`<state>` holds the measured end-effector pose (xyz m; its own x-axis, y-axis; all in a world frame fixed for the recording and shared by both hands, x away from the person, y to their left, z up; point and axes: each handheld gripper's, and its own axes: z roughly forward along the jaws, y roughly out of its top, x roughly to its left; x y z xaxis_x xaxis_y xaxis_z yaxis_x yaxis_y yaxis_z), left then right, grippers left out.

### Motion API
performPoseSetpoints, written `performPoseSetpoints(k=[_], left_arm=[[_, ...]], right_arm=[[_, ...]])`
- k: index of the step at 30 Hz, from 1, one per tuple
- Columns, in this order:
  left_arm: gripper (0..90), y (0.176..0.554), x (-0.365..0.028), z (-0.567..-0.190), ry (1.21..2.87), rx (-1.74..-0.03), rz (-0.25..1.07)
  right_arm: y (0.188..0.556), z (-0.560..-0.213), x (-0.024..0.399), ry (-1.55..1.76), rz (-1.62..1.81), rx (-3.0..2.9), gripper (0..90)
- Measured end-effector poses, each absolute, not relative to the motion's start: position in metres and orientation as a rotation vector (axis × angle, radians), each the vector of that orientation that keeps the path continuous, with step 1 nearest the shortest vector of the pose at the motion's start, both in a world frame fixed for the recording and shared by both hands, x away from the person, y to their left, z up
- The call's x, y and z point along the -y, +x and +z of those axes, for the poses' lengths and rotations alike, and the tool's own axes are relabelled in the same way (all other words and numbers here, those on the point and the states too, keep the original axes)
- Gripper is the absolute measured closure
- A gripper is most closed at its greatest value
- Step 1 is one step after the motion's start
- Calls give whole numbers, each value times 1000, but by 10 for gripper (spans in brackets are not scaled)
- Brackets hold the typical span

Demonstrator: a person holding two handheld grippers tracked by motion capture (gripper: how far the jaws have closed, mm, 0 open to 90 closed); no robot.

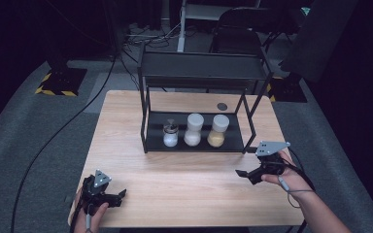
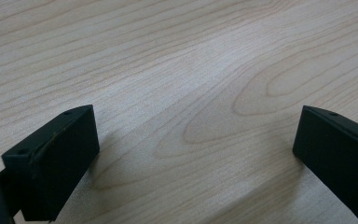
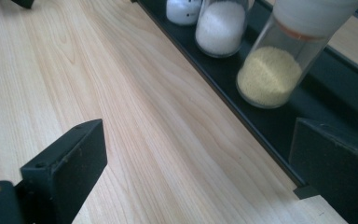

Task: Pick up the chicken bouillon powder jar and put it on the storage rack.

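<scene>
A black two-tier rack (image 1: pixel 148 121) stands at the back middle of the wooden table (image 1: pixel 126 160). Its lower shelf (image 3: pixel 242 116) carries a small shaker with white contents (image 1: pixel 170 136) (image 3: pixel 182 10), a white-filled jar (image 1: pixel 193 130) (image 3: pixel 221 25) and a jar of yellow grains (image 1: pixel 217 132) (image 3: pixel 270 74), all upright in a row. My right gripper (image 1: pixel 241 174) (image 3: pixel 200 154) sits low at the rack's front right corner, open, nothing between its jaws, pointing along the shelf's front edge. My left gripper (image 1: pixel 120 196) (image 2: pixel 196 135) rests open over bare wood near the front left.
A dark round spot (image 1: pixel 222 106) marks the table behind the rack. The rack's upper shelf (image 1: pixel 201 65) overhangs the jars. Cables (image 1: pixel 53 136) run over the grey floor at the left, and a chair (image 1: pixel 238 29) stands behind the table.
</scene>
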<state>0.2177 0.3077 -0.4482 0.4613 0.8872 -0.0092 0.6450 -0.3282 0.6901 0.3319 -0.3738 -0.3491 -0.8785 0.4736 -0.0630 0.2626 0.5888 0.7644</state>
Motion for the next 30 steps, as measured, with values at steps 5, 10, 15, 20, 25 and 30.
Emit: performPoseSetpoints(k=[5,10,15,20,25,30], left_arm=[[3,218,-308,-448,2083,-1270,497],[3,218,-308,-448,2083,-1269,498],[3,218,-308,-448,2083,-1270,497],[3,218,-308,-448,2083,-1271,499],[3,218,-308,-448,2083,-1271,498],[3,218,-308,-448,2083,-1270,497]], right_arm=[[328,-363,372,602,1125,-2565,34],[327,-376,372,612,1104,-2571,34],[326,-387,373,618,1089,-2580,34],[325,-399,374,615,1065,-2590,34],[324,-411,376,639,1053,-2598,35],[323,-420,375,626,1025,-2617,35]])
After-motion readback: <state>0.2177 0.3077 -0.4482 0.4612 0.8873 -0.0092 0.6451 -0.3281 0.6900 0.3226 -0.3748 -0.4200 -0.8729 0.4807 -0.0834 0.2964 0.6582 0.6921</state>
